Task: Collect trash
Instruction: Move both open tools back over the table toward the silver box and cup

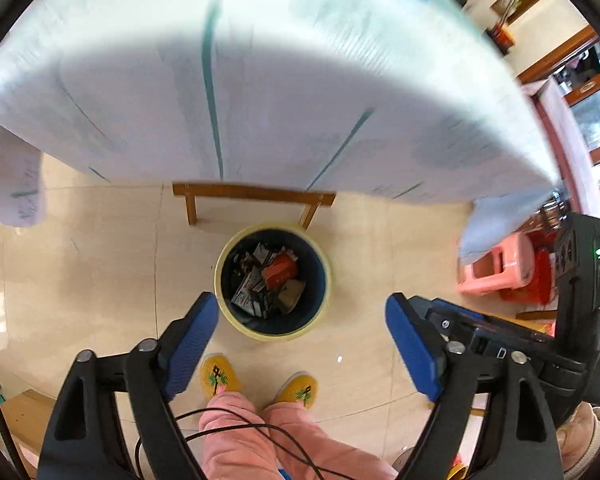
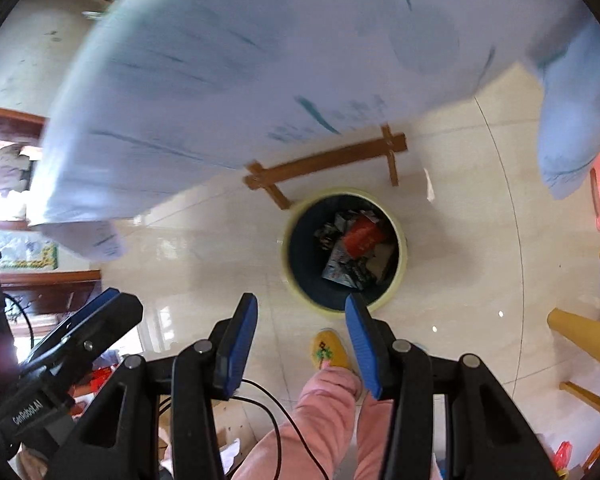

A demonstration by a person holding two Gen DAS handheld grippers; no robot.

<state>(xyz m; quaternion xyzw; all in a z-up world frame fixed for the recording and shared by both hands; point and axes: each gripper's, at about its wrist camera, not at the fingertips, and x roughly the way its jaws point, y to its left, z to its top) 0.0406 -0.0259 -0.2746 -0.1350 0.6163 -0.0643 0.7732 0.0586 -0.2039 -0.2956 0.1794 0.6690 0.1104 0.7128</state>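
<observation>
Ahead of and above both grippers I have the table, draped in a pale blue cloth that hangs well over its edge; its wooden crossbar shows beneath. Below the fingers, on the tiled floor, stands the trash bin, yellow-rimmed with a dark liner. It sits just beyond the tips of my left gripper and just past the right finger of my right gripper.

Inside the bin lie crumpled wrappers and a red packet. I judge these light, thin and crinkly, likely slippery film, so I would pinch a raised fold or corner, not a flat face.

Both grippers are empty: the left stands wide, the right parted more narrowly. No loose trash shows within reach.
</observation>
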